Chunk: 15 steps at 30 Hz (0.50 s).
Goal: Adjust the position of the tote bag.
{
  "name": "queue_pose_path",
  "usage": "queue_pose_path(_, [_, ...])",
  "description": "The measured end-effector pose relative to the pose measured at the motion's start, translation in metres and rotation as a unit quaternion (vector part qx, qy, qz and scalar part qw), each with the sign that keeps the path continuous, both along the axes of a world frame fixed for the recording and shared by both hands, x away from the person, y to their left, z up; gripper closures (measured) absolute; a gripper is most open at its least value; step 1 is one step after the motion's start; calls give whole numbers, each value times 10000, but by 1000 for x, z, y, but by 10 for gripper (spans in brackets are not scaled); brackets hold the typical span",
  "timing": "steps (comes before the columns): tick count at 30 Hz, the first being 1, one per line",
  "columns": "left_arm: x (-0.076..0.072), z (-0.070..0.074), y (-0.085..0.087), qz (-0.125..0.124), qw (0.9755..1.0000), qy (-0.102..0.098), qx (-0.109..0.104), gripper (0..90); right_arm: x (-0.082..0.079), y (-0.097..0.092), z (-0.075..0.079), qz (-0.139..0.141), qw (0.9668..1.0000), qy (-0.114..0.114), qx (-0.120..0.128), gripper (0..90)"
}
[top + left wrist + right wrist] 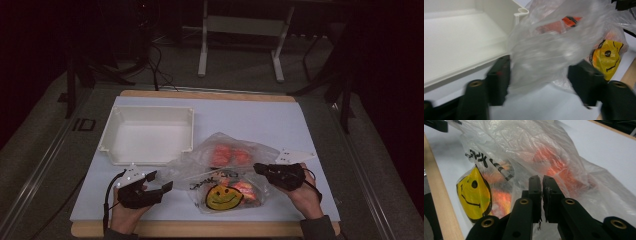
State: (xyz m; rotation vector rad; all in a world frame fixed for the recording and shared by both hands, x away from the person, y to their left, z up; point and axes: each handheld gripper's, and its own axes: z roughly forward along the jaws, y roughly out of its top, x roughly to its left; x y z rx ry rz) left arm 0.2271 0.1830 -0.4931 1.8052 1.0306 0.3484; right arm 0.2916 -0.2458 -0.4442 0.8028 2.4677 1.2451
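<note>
Plastic bag [227, 172] lies on the white table [300, 130], centre-right, clear film with orange packets [230, 155] inside and a yellow smiley print [223, 197] at its 6 o'clock edge. White tray [148, 134] sits at 10 o'clock from the bag, just beside it. Left gripper [157, 182] at the bag's 9 o'clock, jaws apart. Right gripper [260, 169] at the bag's 3 o'clock, tip at the film.

Left gripper view: left gripper [539, 80] jaws stand wide, a blurred fold of bag [544, 55] film between them; pads not pressing on it. Tray [461, 37] wall at 10 o'clock, smiley [607, 58] at 3 o'clock.

Right gripper view: right gripper [542, 187] jaws drawn together, only a thin slit between the pads. Bag [524, 147] film bunches right at the tips; whether any is pinched cannot be told. Smiley [474, 192] at 9 o'clock, orange packets [554, 165] at 12.
</note>
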Motion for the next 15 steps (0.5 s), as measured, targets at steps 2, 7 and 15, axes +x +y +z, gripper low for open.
queue_pose_path(2, [-1, 1, 0, -58, 10000, -35, -49, 286, 3, 3, -2, 13, 10000, 35, 1, 854])
queue_pose_path(7, [-7, 4, 0, -67, 9997, -210, -92, 282, 6, 8, -5, 6, 9999, 82, -66, 852])
queue_pose_path(15, [-15, 15, 5, -90, 9963, -775, -347, 334, 7, 10, -8, 9, 9999, 90, -80, 849])
